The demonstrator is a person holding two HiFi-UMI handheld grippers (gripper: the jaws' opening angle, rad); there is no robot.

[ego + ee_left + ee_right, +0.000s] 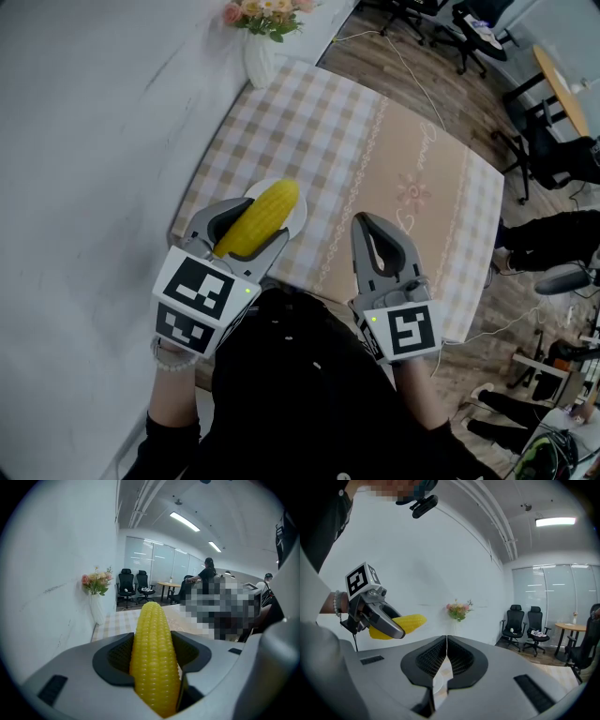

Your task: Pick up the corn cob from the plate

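Observation:
My left gripper (246, 232) is shut on a yellow corn cob (259, 217), which it holds lifted above a small white plate (296, 222) near the table's front left edge. In the left gripper view the corn cob (153, 653) stands lengthwise between the two grey jaws and sticks out past their tips. My right gripper (373, 232) hangs over the table to the right, shut with nothing in it; its jaws (446, 654) meet along their length. The right gripper view also catches the left gripper (377, 616) with the corn cob (408, 622) held up in the air.
A checked cloth covers the table (394, 159). A white vase of flowers (261, 47) stands at the far left corner against the wall. Office chairs (469, 33) and a round table stand beyond. A seated person (204, 578) is across the room.

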